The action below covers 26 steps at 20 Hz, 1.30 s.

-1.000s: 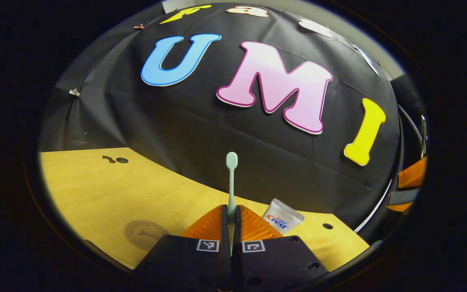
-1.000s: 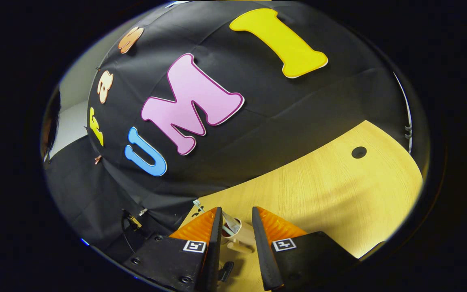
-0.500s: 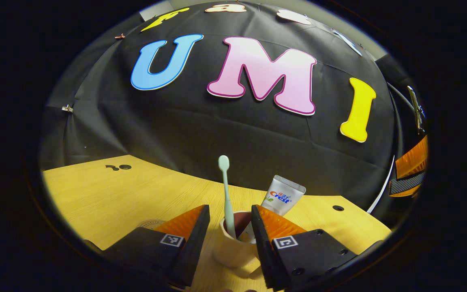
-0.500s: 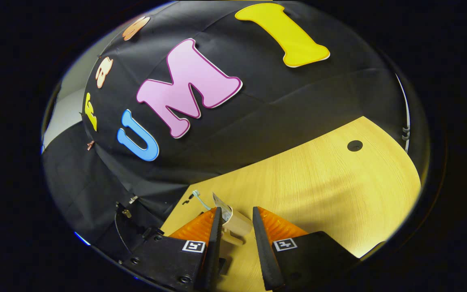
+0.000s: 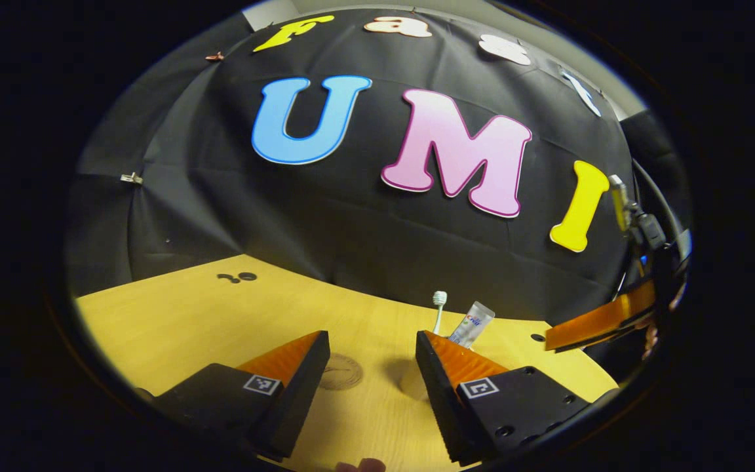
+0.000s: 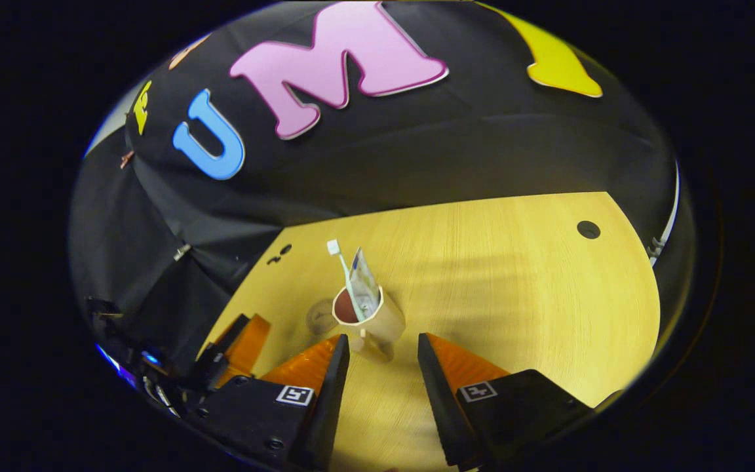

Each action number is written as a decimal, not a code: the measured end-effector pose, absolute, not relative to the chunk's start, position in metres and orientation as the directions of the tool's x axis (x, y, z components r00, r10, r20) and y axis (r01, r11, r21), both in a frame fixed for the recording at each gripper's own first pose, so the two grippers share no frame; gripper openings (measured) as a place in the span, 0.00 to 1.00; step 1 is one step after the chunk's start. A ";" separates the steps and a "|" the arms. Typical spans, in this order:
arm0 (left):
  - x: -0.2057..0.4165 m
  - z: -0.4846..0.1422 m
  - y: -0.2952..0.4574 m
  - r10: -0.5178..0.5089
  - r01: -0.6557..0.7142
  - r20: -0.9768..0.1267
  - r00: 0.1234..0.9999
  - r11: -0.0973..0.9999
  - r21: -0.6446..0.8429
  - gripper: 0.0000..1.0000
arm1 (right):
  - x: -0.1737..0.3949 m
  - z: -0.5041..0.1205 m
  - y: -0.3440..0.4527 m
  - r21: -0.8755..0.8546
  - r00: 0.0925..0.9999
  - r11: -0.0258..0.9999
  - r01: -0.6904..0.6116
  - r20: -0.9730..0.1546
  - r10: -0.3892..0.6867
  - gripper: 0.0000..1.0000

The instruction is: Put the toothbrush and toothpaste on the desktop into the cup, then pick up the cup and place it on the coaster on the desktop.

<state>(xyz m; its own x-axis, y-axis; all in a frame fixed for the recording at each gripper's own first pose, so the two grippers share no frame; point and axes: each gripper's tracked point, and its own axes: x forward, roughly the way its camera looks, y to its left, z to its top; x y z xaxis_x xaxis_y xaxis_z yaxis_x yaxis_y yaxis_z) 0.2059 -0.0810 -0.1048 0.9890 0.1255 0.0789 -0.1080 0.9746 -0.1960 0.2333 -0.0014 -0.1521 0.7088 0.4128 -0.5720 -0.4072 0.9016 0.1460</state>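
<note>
A beige cup [image 6: 377,321] stands upright on the wooden table [image 6: 515,275] with the pale toothbrush [image 6: 339,257] and the toothpaste tube [image 6: 365,288] leaning inside it. My right gripper [image 6: 383,337] is open, its fingertips just short of the cup and its handle. The round coaster [image 6: 318,316] lies right beside the cup. My left gripper [image 5: 371,337] is open and empty above the coaster [image 5: 340,372]. In the left gripper view the toothbrush head [image 5: 440,298] and toothpaste [image 5: 476,321] rise behind one finger, which hides the cup.
Small dark holes [image 6: 588,229] dot the tabletop near the back, where the black cloth wall stands. The other gripper [image 5: 600,321] shows at the right of the left gripper view, and the left one [image 6: 240,341] at the lower left of the right gripper view.
My left gripper let the toothbrush go into the cup, opened and drew back over the coaster. My right gripper pulled back from around the cup and now looks down on it.
</note>
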 end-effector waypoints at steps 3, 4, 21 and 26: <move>0.157 -0.119 -0.056 0.123 -0.116 0.019 0.992 0.972 -0.202 0.84 | 0.236 -0.182 0.019 0.052 0.669 0.909 -0.413 -0.660 0.342 0.68; 0.142 -0.126 -0.050 0.117 -0.115 -0.003 0.993 0.974 -0.197 0.84 | 0.239 -0.192 0.024 0.013 0.659 0.912 -0.410 -0.687 0.306 0.68; 0.057 -0.163 0.009 0.153 -0.171 -0.108 0.982 0.969 -0.180 0.84 | 0.286 -0.270 0.051 -0.201 0.603 0.908 -0.368 -0.795 0.068 0.24; 0.060 -0.164 0.014 0.170 -0.188 -0.109 0.979 0.963 -0.191 0.84 | 0.283 -0.272 0.054 -0.175 0.615 0.899 -0.400 -0.779 0.122 0.14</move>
